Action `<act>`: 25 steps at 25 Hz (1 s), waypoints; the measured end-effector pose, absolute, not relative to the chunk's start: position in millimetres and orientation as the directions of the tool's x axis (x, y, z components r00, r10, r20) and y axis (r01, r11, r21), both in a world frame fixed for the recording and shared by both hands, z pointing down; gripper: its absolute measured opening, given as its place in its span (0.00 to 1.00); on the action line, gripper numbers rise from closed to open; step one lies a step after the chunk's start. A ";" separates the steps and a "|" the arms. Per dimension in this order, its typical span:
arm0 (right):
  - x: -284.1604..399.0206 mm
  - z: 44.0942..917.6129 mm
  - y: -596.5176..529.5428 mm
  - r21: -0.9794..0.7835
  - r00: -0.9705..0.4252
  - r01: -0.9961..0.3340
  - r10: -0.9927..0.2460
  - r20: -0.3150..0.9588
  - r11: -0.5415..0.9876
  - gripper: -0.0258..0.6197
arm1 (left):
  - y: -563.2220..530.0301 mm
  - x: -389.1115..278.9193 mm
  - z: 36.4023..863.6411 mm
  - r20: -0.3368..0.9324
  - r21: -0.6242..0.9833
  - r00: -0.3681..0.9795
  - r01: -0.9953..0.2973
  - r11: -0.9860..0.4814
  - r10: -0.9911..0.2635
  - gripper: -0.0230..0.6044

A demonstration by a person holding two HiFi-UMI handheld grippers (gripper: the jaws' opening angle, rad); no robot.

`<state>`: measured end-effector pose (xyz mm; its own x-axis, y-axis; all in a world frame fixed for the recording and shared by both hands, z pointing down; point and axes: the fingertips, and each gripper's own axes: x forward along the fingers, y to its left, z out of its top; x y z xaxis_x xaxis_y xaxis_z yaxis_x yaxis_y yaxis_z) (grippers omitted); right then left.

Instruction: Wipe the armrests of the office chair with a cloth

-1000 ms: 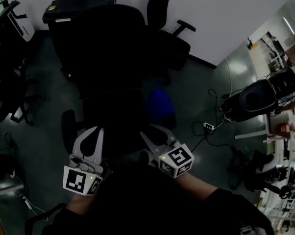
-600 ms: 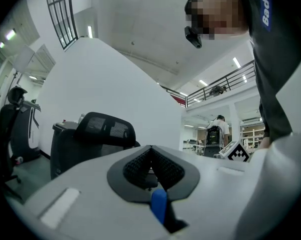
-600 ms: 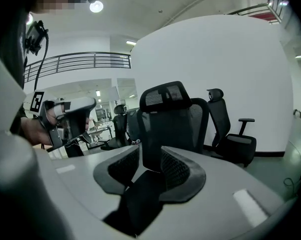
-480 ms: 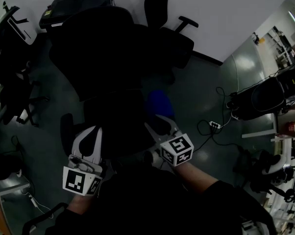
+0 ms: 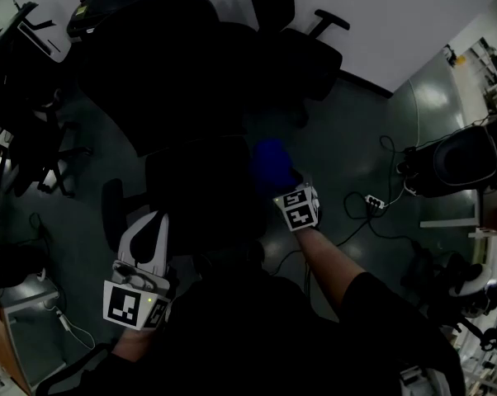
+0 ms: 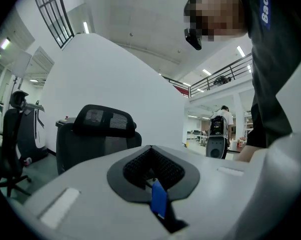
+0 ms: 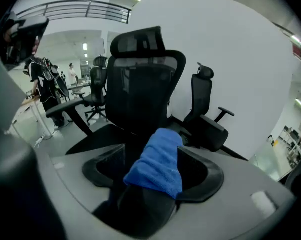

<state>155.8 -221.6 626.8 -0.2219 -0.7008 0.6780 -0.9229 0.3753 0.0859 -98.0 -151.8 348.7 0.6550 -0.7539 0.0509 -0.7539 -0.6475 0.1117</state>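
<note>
The black office chair [image 5: 182, 89] stands right in front of me, very dark in the head view. A blue cloth [image 5: 271, 162] lies draped over its right armrest [image 7: 140, 209]. My right gripper [image 5: 286, 184] points down at it; its jaws have just been opening and now straddle the blue cloth [image 7: 158, 164] and the armrest, with a gap on the left side. The chair's mesh backrest [image 7: 145, 79] rises behind. My left gripper [image 5: 153, 221] hangs low at the left beside the seat, held level. In its own view the left gripper [image 6: 150, 149] has its tips together, with nothing between them.
More black chairs stand behind at the wall [image 5: 314, 56] and at the left [image 5: 21, 114]. A power strip [image 5: 372, 203] with cables lies on the floor to the right, near a dark wheeled machine [image 5: 455, 159]. People stand far off in both gripper views.
My right gripper has moved forward and down onto the armrest with the blue cloth, and its jaws stand wider. The left gripper has hardly shifted.
</note>
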 end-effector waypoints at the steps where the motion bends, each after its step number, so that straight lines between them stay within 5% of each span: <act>1: 157.6 637.7 -223.6 0.083 -0.219 -0.920 -0.679 0.701 0.383 0.54 | -151.3 -98.0 350.9 0.061 0.114 0.650 -0.758 -0.642 -0.757 0.03; 11: 164.2 675.0 -221.0 0.037 -0.241 -0.905 -0.584 0.775 0.424 0.47 | -149.1 -99.1 358.2 0.104 0.116 0.622 -0.783 -0.611 -0.776 0.03; 14: 158.2 673.8 -218.6 0.026 -0.269 -0.891 -0.573 0.774 0.453 0.39 | -149.6 -99.9 357.7 0.097 0.130 0.624 -0.780 -0.612 -0.775 0.03; 19: 145.9 670.1 -214.5 -0.012 -0.318 -0.875 -0.555 0.769 0.484 0.11 | -151.4 -102.6 360.0 0.114 0.129 0.623 -0.782 -0.610 -0.774 0.03; 25: 155.5 659.5 -211.1 -0.090 -0.342 -0.903 -0.575 0.744 0.421 0.09 | -148.4 -102.9 355.5 0.081 0.135 0.637 -0.769 -0.625 -0.766 0.03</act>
